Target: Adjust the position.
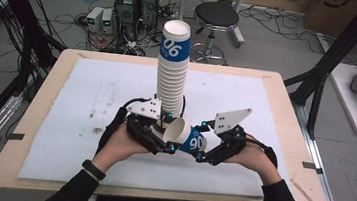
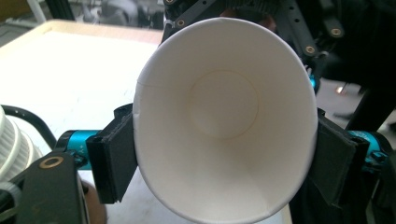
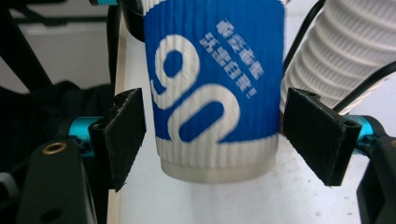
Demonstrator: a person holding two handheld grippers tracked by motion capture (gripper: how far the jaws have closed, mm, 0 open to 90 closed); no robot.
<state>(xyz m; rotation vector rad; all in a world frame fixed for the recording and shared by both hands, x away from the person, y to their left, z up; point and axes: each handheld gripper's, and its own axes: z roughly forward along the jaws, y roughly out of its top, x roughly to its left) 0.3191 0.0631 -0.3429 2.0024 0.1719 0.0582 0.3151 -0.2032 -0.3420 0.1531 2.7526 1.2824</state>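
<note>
Both hands came in low from the near edge with the palms turned toward each other, and a single paper cup point(image 1: 186, 137) lay sideways between them, just above the white mat point(image 1: 64, 118) and right in front of the tall cup stack point(image 1: 172, 74). The left gripper point(image 1: 162, 141) had its pads point(image 2: 114, 156) squeezed onto the rim at the cup's open mouth, so it was the one holding it. The right gripper point(image 1: 201, 140) sat around the blue end, jaws part open, pads point(image 3: 122, 135) just clear of the sides.
</note>
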